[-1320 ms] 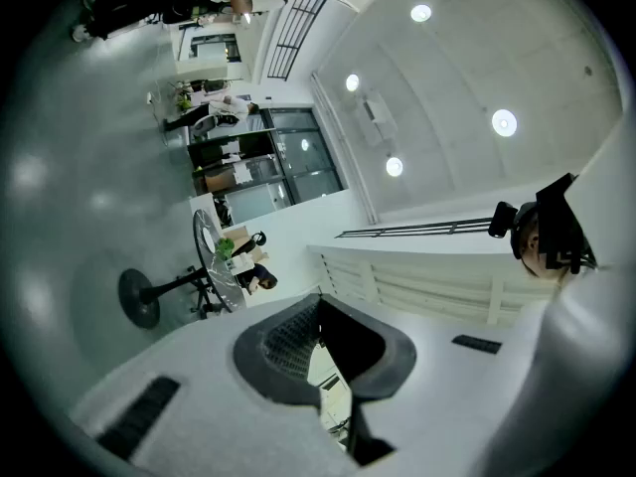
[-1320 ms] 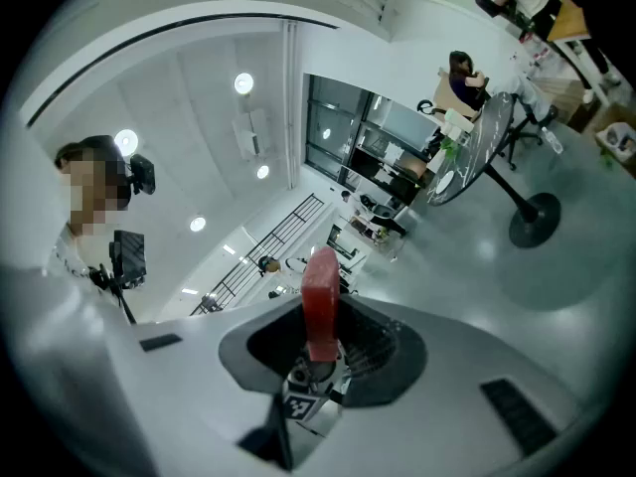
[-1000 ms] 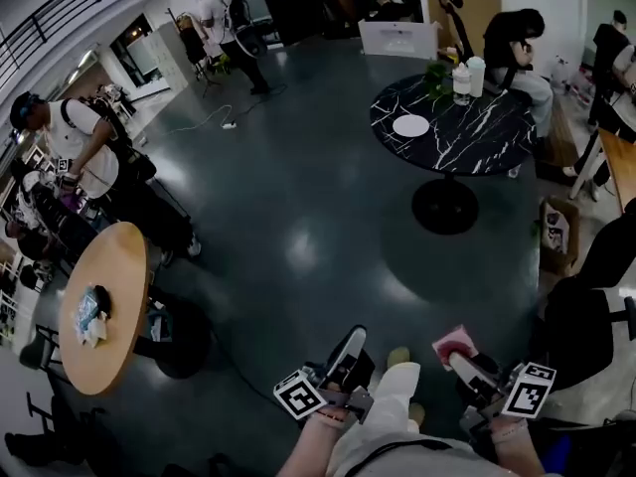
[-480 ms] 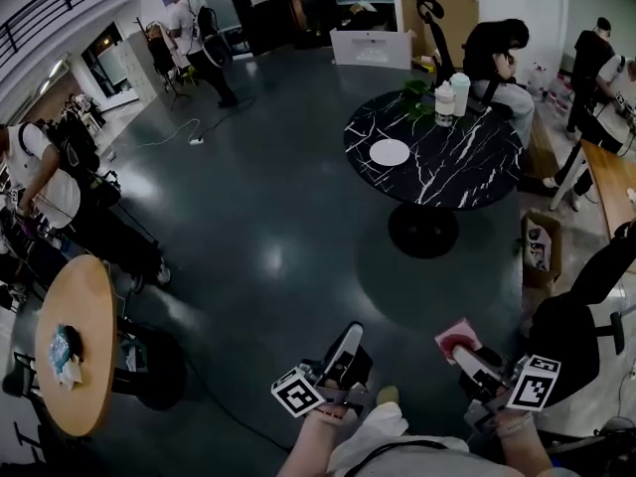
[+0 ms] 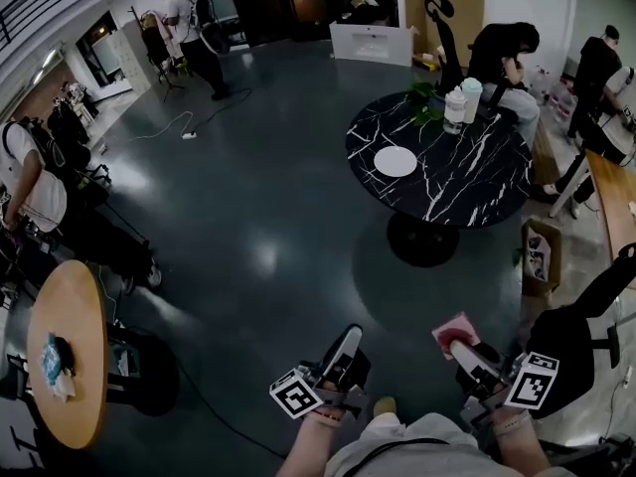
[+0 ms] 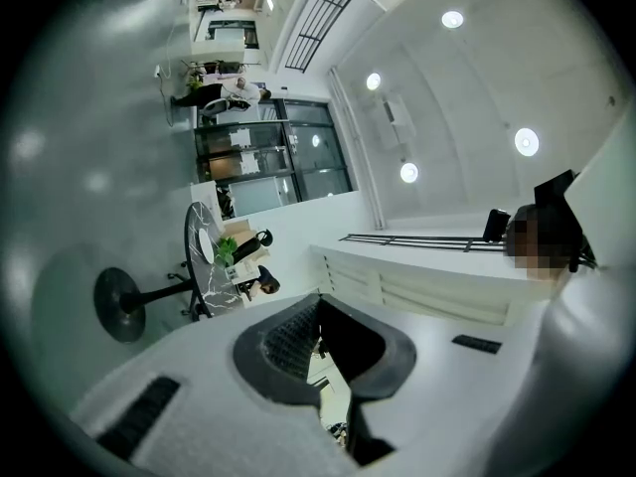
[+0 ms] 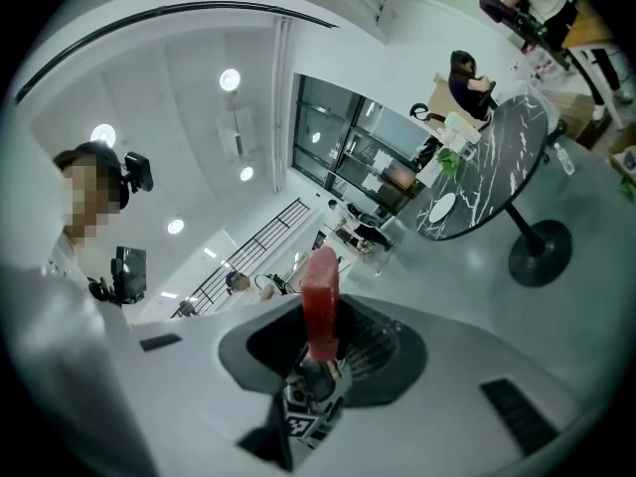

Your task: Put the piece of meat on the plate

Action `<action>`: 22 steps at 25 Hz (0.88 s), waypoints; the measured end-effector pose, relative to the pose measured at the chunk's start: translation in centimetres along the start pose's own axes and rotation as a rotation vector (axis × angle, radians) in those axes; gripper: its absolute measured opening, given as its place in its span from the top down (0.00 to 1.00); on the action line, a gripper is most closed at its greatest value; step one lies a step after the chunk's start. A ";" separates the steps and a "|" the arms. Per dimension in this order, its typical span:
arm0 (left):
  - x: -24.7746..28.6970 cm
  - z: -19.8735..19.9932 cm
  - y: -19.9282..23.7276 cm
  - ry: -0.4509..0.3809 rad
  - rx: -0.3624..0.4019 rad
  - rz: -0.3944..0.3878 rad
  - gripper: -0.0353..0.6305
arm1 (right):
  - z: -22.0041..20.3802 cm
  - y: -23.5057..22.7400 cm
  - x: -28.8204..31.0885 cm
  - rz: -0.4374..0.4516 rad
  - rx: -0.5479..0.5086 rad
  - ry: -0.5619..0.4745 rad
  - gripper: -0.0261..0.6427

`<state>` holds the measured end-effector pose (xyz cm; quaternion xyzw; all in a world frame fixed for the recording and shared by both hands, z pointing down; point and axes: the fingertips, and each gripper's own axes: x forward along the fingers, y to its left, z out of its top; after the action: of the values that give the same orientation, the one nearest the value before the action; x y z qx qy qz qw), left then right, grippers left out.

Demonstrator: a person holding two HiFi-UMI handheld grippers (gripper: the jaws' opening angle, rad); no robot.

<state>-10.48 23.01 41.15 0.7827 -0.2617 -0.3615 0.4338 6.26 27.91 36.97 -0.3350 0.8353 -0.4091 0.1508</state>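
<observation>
Two views with meat (image 7: 320, 296) between fingers (image 7: 379, 346)

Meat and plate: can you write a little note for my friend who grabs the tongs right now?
Left tongs: shut, holding nothing.
Right tongs: shut on the piece of meat, which sticks out past the tips.
Plate: white and bare, on the round black marble table across the floor, well ahead of both tongs.
Done: the meat is picked up.
To do: carry it to the table, set it on the plate, then open the right tongs.
</observation>
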 end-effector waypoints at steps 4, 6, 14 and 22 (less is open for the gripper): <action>0.3 0.0 1.0 0.000 -0.013 0.006 0.93 | 0.0 -1.4 0.3 -0.021 0.034 0.007 0.82; 0.3 0.1 1.8 -0.010 -0.018 0.016 0.93 | 0.0 -2.5 0.3 -0.042 0.035 0.014 0.82; 1.2 2.0 4.3 -0.052 -0.001 0.071 0.93 | 2.4 -5.0 2.5 -0.008 0.056 0.021 0.82; 9.8 4.7 5.7 -0.037 0.043 0.038 0.93 | 8.9 -8.5 5.9 0.044 0.059 -0.009 0.82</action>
<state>-8.84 10.86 41.03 0.7801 -0.2920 -0.3619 0.4187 10.35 14.97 38.27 -0.3137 0.8293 -0.4287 0.1734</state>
